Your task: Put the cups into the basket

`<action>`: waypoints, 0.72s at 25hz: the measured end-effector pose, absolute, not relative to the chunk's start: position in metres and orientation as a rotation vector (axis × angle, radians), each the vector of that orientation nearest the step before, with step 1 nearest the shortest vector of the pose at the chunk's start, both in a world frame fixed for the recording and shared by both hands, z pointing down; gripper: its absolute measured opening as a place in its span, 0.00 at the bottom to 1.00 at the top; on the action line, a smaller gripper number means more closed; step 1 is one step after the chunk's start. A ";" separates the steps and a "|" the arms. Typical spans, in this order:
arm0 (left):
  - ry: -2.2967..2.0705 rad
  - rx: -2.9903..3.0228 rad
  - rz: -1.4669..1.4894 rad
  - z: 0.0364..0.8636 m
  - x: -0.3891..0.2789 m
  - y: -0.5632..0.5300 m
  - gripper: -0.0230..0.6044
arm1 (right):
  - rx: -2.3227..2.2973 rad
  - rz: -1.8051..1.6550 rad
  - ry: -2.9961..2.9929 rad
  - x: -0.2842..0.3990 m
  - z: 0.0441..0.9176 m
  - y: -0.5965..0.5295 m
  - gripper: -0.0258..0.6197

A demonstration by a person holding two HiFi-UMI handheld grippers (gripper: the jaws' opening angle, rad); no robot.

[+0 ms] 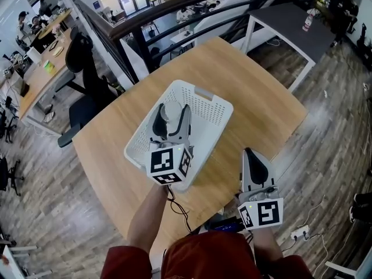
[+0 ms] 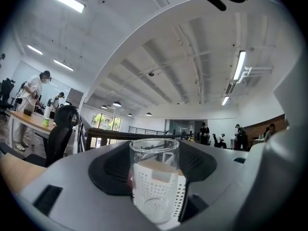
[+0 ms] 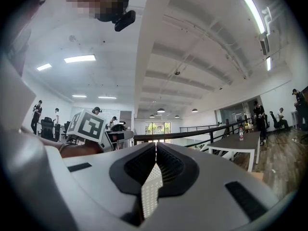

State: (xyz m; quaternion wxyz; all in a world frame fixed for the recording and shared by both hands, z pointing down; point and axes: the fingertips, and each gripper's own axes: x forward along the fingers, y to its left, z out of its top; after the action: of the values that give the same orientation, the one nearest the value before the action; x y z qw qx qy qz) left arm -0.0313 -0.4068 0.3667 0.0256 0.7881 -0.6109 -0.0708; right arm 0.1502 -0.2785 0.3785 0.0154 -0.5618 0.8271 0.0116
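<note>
Left claw (image 1: 172, 110) is closed on a clear cup (image 2: 154, 177), which is held upright between its jaws. The cup is carried above the white basket (image 1: 218, 108). The basket is set on a wooden table (image 1: 250, 80), toward its near edge. Right claw (image 1: 252, 156) is held level just beside the basket, over the table's near right edge, jaws pressed together with nothing between them. A black railing (image 1: 174, 10) is seen beyond the table's far edge.
</note>
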 end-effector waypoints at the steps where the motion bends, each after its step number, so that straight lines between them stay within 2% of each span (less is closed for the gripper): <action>1: -1.889 2.440 -0.220 0.368 -0.032 -0.412 0.49 | -1.747 0.036 2.575 0.150 0.378 -0.278 0.06; 8: -1.878 2.474 -0.226 0.390 -0.022 -0.443 0.49 | -1.737 0.044 2.580 0.150 0.377 -0.279 0.06; 18: -1.959 2.359 -0.034 0.455 -0.023 -0.475 0.49 | -1.744 0.025 2.580 0.152 0.382 -0.281 0.06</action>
State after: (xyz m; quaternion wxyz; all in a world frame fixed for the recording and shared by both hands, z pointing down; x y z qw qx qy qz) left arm -0.0234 -0.4754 0.4550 0.0374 0.7688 -0.6383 -0.0112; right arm 0.1524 -0.2812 0.3819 0.0138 -0.5601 0.8283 0.0079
